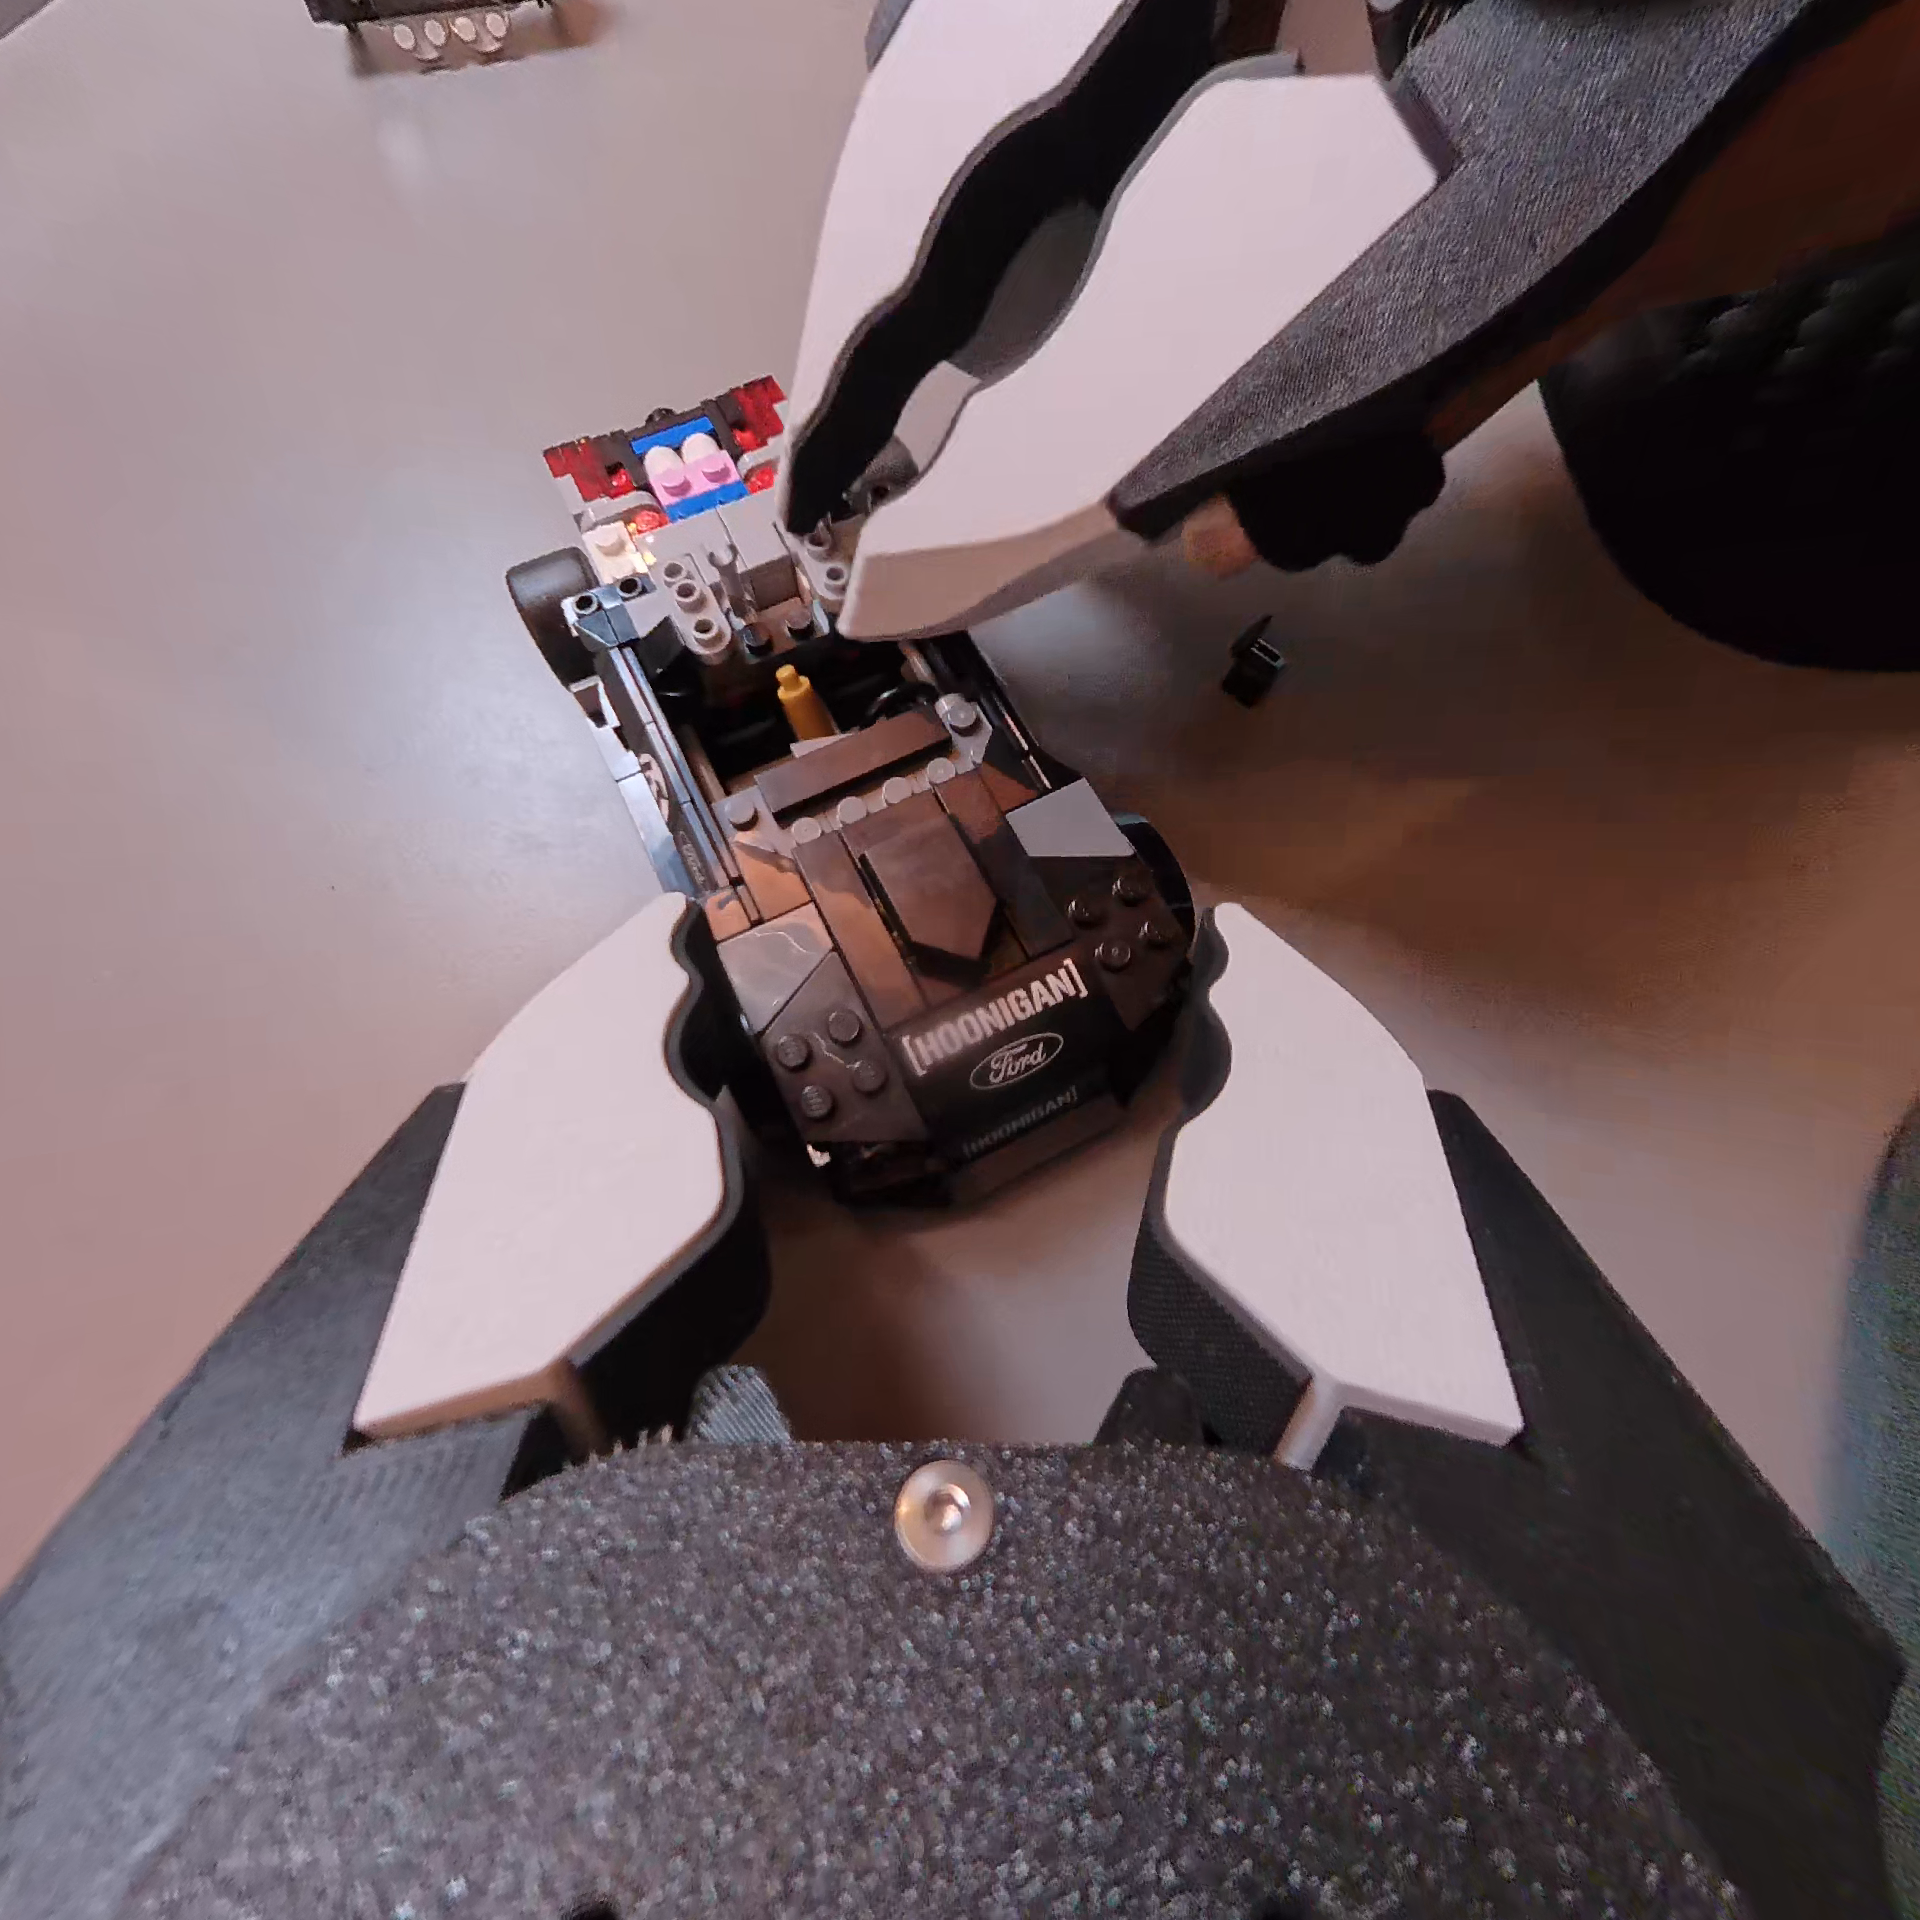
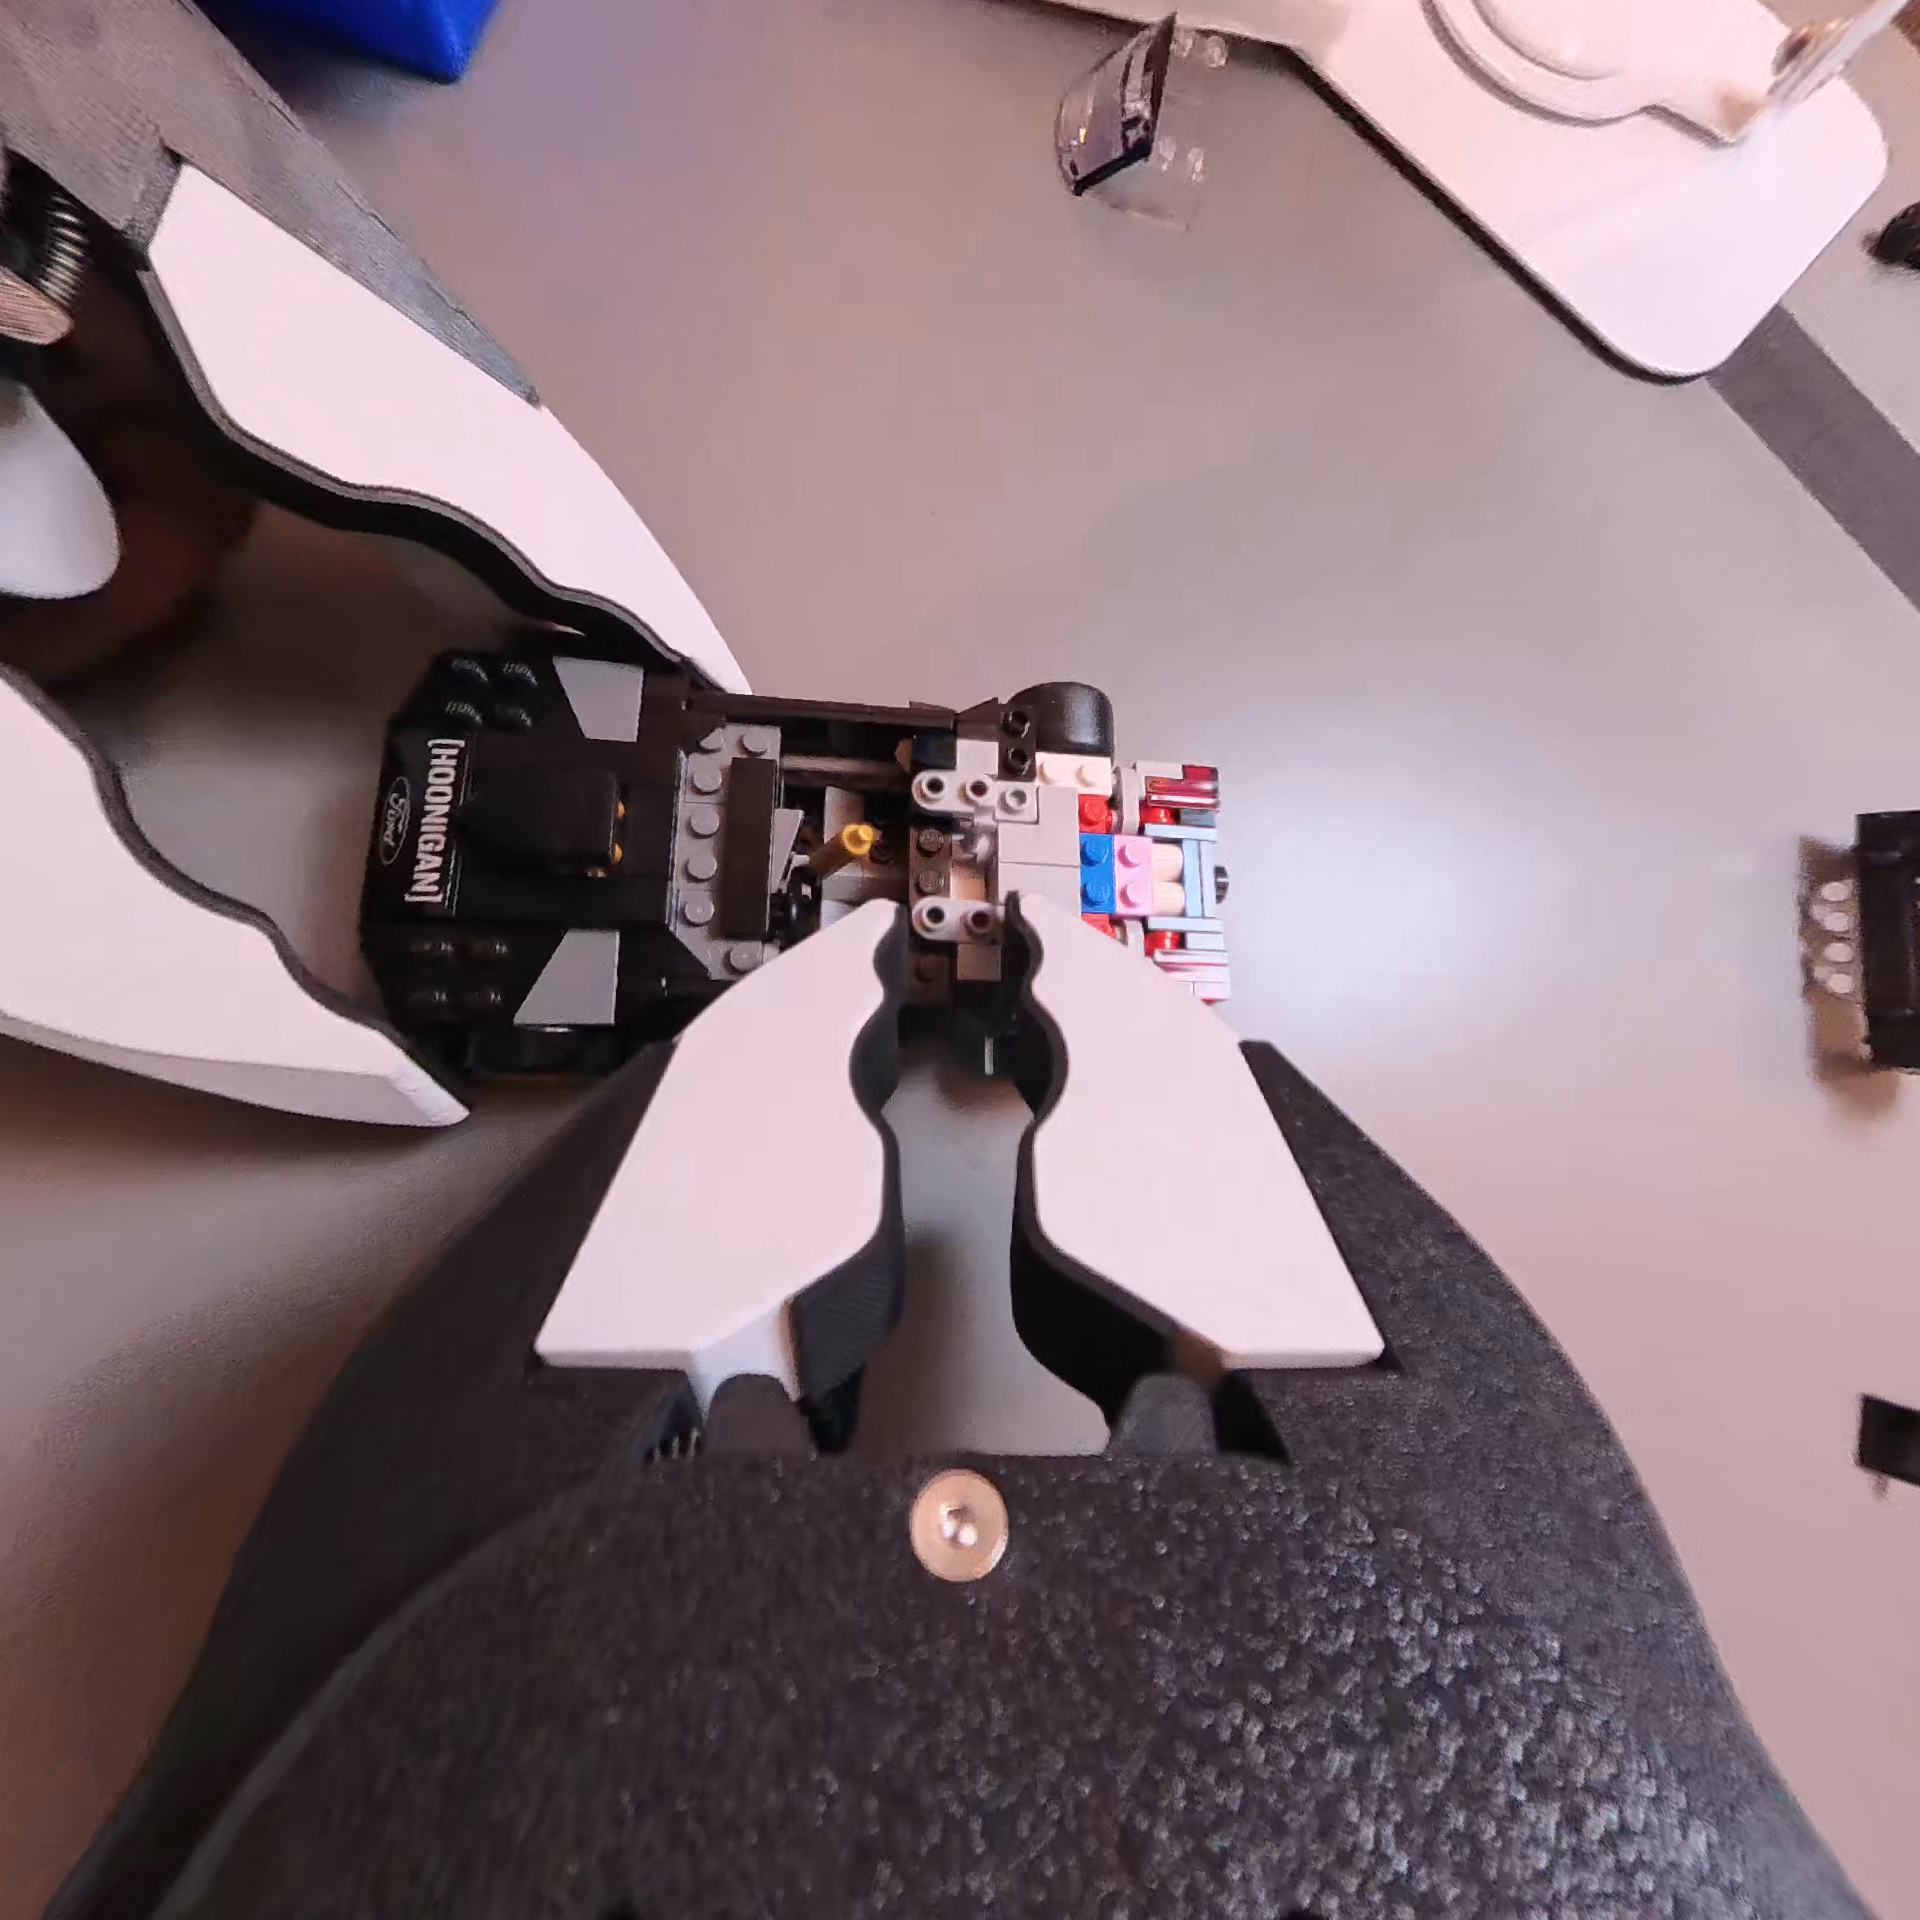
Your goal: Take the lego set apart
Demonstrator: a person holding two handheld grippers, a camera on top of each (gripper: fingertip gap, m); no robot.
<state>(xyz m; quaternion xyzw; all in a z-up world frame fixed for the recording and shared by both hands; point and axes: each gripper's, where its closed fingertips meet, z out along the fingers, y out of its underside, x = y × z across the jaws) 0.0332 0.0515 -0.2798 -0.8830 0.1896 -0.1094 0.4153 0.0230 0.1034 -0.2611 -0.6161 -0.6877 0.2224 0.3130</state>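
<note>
A partly stripped black lego car [image 1: 914, 914] stands on the grey table [image 1: 260, 520], with red, blue and pink bricks at its rear [image 1: 681, 468]. My left gripper [image 1: 951, 935] is shut on the car's front, one finger on each side of the hood. My right gripper [image 1: 821, 530] reaches in from the upper right. Its tips are shut on a grey studded brick [image 2: 940, 920] on the side of the car's rear [image 2: 1132, 873]. In the right wrist view my right gripper [image 2: 958, 920] is at centre and my left gripper [image 2: 577, 894] holds the car [image 2: 540, 831] at left.
A small loose black piece [image 1: 1252, 665] lies right of the car. A black and grey block [image 2: 1860, 956], a clear windscreen piece [image 2: 1127, 125], a white board [image 2: 1621, 177] and a blue object [image 2: 343, 31] lie farther off. A gloved hand [image 1: 1330, 499] holds the right gripper. One gripper's finger ends stand about 6 cm off the other's. My left gripper's tips are some 20 cm from the blue object [image 2: 343, 31].
</note>
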